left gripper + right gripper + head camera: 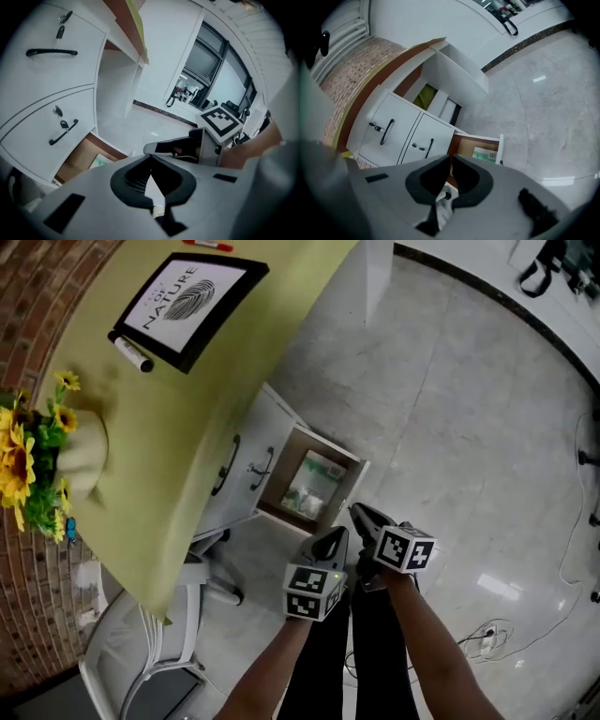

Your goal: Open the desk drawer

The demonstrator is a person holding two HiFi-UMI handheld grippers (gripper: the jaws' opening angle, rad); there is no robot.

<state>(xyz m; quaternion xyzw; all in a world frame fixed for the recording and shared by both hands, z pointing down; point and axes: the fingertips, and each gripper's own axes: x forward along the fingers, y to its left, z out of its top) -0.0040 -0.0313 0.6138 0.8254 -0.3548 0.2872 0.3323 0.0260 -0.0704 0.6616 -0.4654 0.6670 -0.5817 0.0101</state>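
Drawer (pixel 349 491): lowest one, already slid out beneath the tabletop (pixel 169 427), its travel axis pointing toward me.
Left tool (pixel 330 538): jaws together, empty.
Right tool (pixel 359 513): jaws all but touching, empty, nearer the drawer front.

Black-framed sign (pixel 187 301) — "NATURE", smaller print illegible

Free floor (pixel 450 427) beyond open drawer (pixel 330 444); chair (pixel 159 643) alongside.
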